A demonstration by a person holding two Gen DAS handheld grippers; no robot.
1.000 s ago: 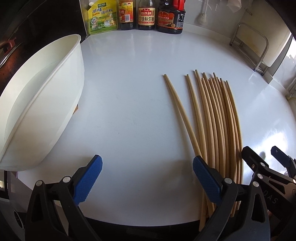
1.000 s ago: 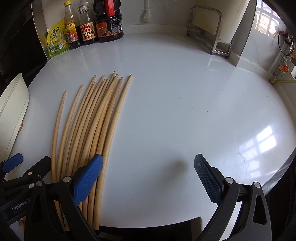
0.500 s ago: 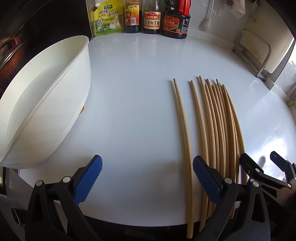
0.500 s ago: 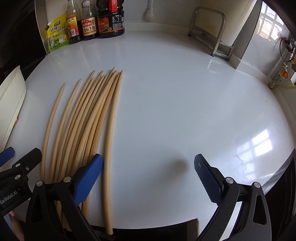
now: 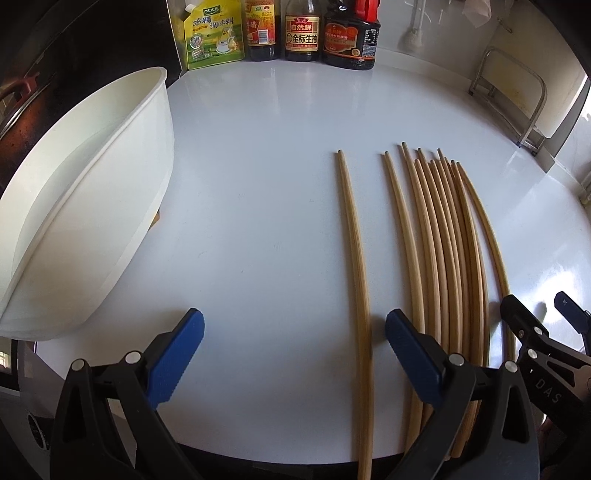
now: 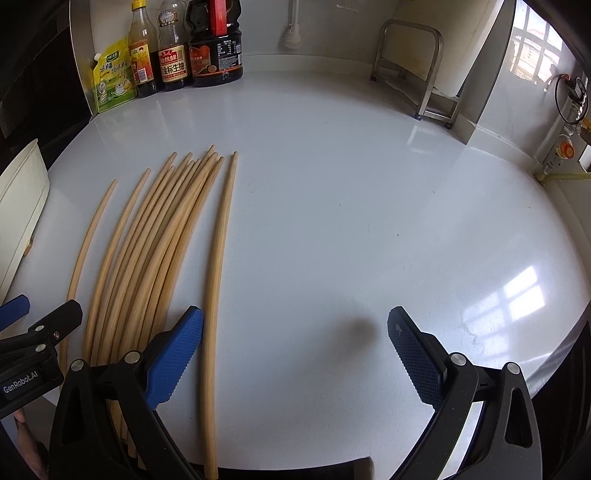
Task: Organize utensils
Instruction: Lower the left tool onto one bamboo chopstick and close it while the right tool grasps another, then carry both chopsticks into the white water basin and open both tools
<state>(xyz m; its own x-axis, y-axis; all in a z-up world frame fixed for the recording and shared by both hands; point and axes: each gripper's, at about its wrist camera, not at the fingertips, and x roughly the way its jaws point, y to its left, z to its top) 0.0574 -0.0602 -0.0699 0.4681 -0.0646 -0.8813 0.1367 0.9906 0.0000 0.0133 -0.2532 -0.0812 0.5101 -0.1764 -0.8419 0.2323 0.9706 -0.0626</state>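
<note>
Several long wooden chopsticks (image 5: 439, 251) lie side by side on the white counter (image 5: 258, 184), with one chopstick (image 5: 356, 258) apart on their left. My left gripper (image 5: 295, 354) is open low over the counter, and that single chopstick runs between its blue pads. In the right wrist view the same bundle (image 6: 147, 251) lies at the left, with one chopstick (image 6: 218, 258) apart on its right. My right gripper (image 6: 295, 354) is open; this chopstick passes just inside its left pad (image 6: 173, 354). Each gripper shows at the edge of the other's view.
A large white tub (image 5: 74, 206) stands on the counter's left. Sauce bottles (image 5: 303, 33) and a yellow seasoning pouch (image 5: 212, 37) line the back wall. A metal rack (image 6: 417, 70) stands at the back right. The counter's front edge runs just under both grippers.
Both grippers have shifted over the chopsticks. The leftmost and the rightmost chopstick each now lie apart from the bundle, inside the left and right jaws, where before the fingers stood among the bundle.
</note>
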